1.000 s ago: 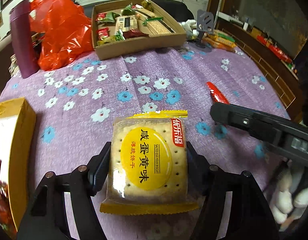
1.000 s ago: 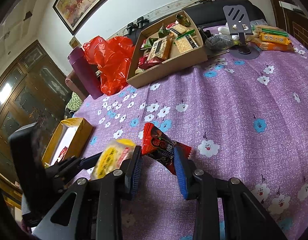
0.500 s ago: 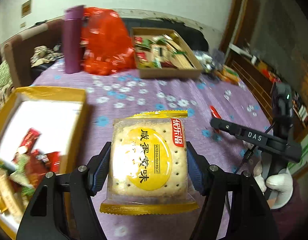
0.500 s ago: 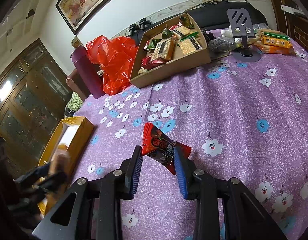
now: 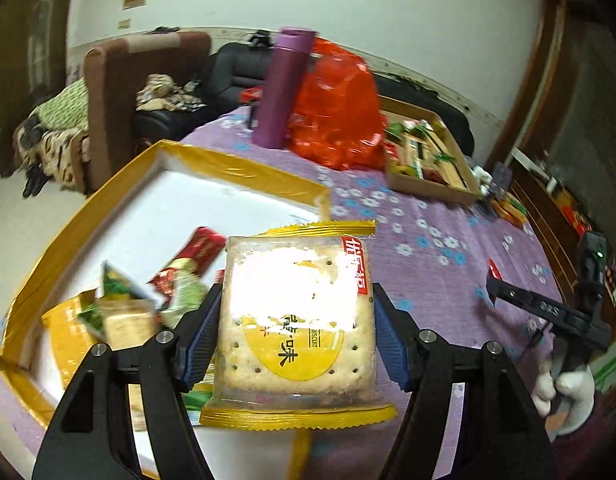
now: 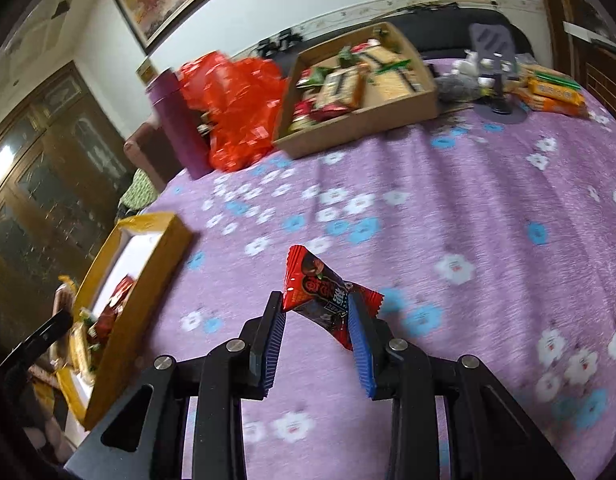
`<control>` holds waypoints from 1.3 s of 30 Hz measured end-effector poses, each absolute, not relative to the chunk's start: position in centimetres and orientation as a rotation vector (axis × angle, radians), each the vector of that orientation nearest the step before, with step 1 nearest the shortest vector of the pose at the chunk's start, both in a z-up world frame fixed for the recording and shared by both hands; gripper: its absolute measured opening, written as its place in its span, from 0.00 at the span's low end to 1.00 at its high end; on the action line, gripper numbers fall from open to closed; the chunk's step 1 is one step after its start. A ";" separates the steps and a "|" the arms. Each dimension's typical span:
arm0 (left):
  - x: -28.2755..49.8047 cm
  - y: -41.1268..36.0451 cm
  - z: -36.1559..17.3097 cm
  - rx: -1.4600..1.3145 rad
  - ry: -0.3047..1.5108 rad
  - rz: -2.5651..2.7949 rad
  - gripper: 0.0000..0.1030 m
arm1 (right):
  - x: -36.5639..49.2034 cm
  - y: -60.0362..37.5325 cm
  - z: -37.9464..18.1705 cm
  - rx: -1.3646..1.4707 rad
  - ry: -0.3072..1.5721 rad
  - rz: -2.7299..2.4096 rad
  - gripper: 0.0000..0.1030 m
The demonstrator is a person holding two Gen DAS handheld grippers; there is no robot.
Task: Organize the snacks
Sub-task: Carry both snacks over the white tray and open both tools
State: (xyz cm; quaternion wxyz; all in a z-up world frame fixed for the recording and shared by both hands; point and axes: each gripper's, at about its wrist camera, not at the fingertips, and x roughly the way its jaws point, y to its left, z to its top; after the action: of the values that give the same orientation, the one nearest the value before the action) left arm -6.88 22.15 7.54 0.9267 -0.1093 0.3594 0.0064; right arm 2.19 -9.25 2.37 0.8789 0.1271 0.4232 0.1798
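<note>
My left gripper is shut on a square salted egg yolk biscuit packet with yellow edges. It hangs over the near right part of a yellow box with a white floor, where several snack packets lie. My right gripper is shut on a red triangular snack packet above the purple flowered tablecloth. The yellow box lies to its left. In the left wrist view, the right gripper shows at the far right, held by a white-gloved hand.
A brown cardboard tray of assorted snacks sits at the far side, with a red plastic bag and a purple flask to its left. A phone stand and orange packets are at the far right. An armchair stands beyond the table.
My left gripper swung left with the biscuit packet, from over the tablecloth to over the yellow box. The right gripper drifted slightly, still holding the red packet.
</note>
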 end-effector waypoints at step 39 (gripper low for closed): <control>-9.9 32.6 5.6 -0.318 0.707 0.148 0.67 | 0.8 16.9 4.9 -0.017 0.950 0.684 0.32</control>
State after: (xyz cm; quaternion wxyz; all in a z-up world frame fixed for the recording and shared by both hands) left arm -9.87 32.61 5.57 0.9231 -0.1551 0.3445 0.0720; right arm 0.82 16.92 4.95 0.8334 -0.0080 0.4484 0.3229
